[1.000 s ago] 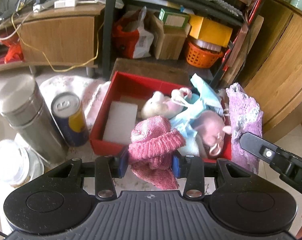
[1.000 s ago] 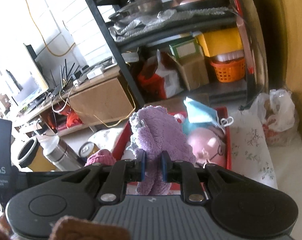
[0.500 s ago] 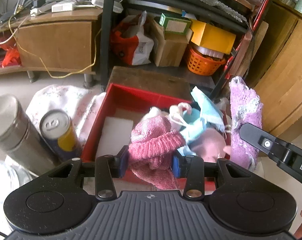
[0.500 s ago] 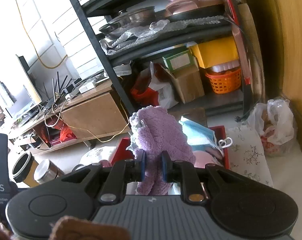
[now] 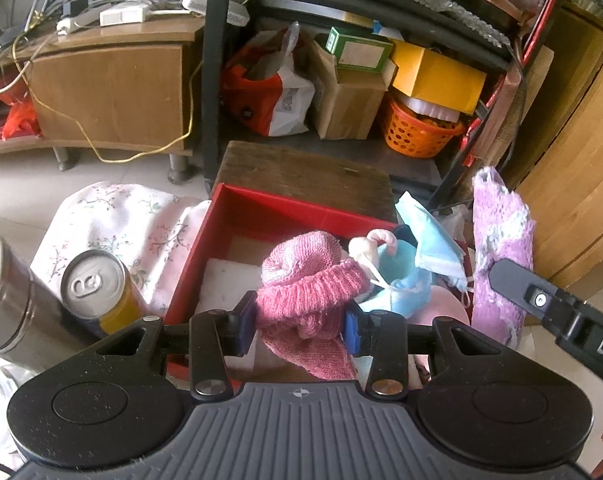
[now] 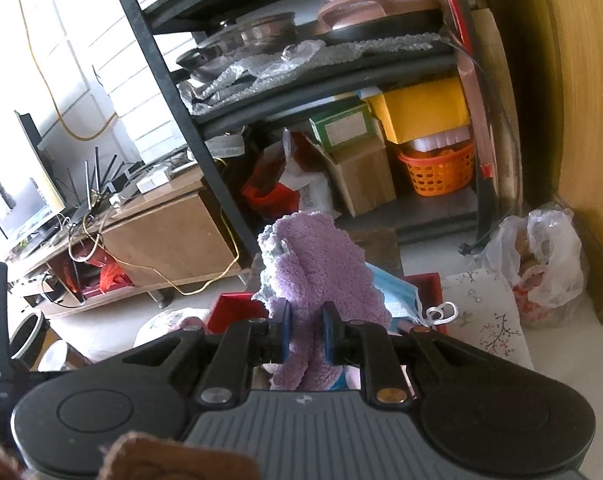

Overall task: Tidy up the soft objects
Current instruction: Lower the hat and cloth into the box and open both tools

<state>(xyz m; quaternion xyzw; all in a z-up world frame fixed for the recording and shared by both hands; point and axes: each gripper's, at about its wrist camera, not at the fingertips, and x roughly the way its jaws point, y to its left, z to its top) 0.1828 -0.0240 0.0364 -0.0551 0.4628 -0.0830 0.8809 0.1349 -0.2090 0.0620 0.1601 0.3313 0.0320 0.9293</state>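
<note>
Just beyond your left gripper (image 5: 299, 326), the red box (image 5: 237, 216) sits open on the floor, holding a white foam block (image 5: 227, 280) at its near left, a blue face mask (image 5: 429, 236) and a pale pink soft toy (image 5: 447, 308) at its right, partly hidden behind your load. Your left gripper's blue pads stand partway apart, clamped on a bunched pink knitted hat (image 5: 309, 284), which hangs above the box's near edge; its ribbed cuff runs across from pad to pad and its rounded crown bulges up and away from you. To the left of that gripper stand a drink can (image 5: 95, 286) and a steel flask (image 5: 5, 292), upright on a floral cloth (image 5: 113, 220).

To the right, your right gripper (image 6: 305, 332) has its pads drawn close together, pinching a purple fleece cloth (image 6: 317, 264) at its lower part. The cloth stands upright, long axis vertical, its ragged top pointing up and slightly away; it hangs beside the box's right rim in the left view.

Farther back, a black shelf unit (image 5: 211, 80) carries a cardboard box (image 5: 349, 100), a yellow box (image 5: 437, 72) and an orange basket (image 5: 419, 132).
</note>
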